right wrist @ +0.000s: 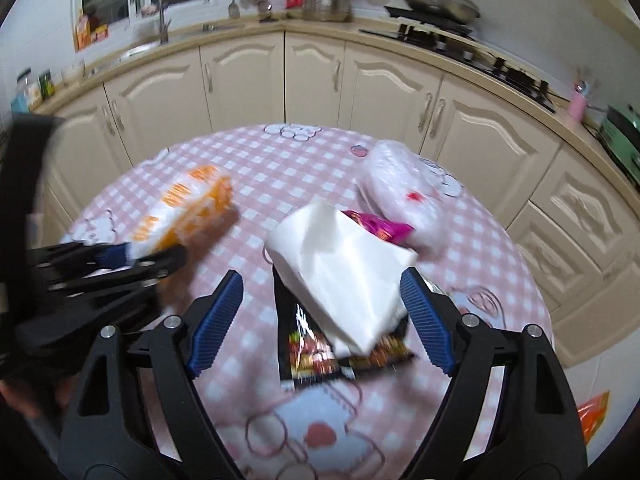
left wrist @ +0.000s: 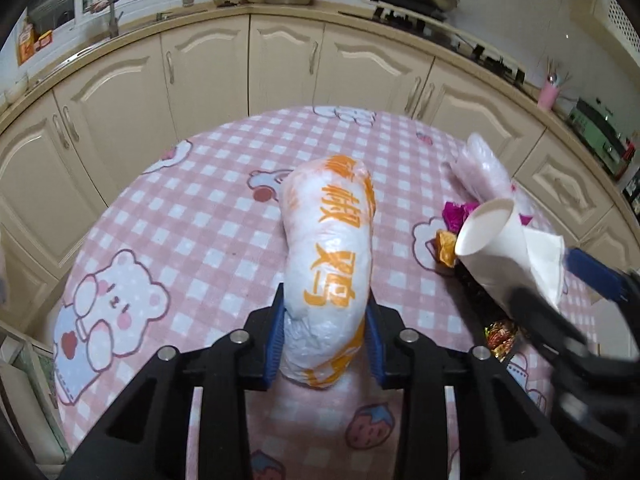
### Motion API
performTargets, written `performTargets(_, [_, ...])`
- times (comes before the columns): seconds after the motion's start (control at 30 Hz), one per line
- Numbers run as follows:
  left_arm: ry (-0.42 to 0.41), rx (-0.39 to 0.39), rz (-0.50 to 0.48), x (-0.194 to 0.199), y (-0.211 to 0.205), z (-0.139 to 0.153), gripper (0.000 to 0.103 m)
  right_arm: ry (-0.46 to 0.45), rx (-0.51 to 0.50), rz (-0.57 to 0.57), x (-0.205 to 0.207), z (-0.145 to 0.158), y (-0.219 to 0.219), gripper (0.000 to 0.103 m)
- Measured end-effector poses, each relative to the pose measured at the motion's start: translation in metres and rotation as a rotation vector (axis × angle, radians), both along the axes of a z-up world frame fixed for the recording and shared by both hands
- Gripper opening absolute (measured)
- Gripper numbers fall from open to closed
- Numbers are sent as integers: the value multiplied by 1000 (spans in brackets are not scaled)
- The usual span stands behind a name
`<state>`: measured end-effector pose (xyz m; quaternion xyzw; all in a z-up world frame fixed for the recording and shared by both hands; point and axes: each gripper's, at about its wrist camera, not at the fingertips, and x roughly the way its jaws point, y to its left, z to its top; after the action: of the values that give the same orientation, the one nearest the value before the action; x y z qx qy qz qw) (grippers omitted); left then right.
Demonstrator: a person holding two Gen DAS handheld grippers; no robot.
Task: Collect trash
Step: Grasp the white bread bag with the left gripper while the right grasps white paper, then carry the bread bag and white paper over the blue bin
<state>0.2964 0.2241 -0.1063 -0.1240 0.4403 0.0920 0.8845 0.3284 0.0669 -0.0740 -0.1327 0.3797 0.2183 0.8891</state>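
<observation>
Trash on pink checked tablecloth, cream kitchen cabinets behind, left jaws pinching orange-printed bag, right jaws spread.

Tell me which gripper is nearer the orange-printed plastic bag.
Left. The left gripper has its pads pressed on the orange-printed plastic bag. The right gripper stands open over the white paper cup, off to the bag's right.

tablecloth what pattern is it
Pink and white checks with cartoon bears on the tablecloth, clearest in the left wrist view.
</observation>
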Motion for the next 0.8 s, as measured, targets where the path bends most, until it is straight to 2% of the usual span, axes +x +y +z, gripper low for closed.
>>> performTargets(0.1, [-12, -12, -2, -6, 2, 2, 33, -34, -75, -27, 15, -12, 14, 80])
performTargets(0.13, [-13, -14, -4, -8, 3, 2, 33, -55, -89, -40, 17, -14, 16, 76])
performTargets(0.17, [-13, -15, -3, -10, 3, 2, 33, -60, -81, -35, 20, -17, 17, 52])
performTargets(0.23, [-10, -20, 2, -14, 4, 1, 33, -31, -53, -28, 22, -20, 15, 51])
performTargets(0.27, [-10, -23, 2, -15, 7, 1, 33, -59, -63, -25, 19, -19, 16, 47])
performTargets(0.33, [-14, -25, 3, -19, 8, 2, 33, -78, -56, -27, 16, -16, 13, 45])
performTargets(0.47, [-36, -24, 2, -26, 6, 10, 33, -54, 43, -50, 12, -1, -5, 44])
performTargets(0.57, [-62, -17, -8, -33, 0, 20, 33, -59, 78, -68, 4, 9, -17, 44])
performTargets(0.8, [-114, -6, -72, -51, -31, 41, 33, -102, 146, -103, -23, 36, -48, 44])
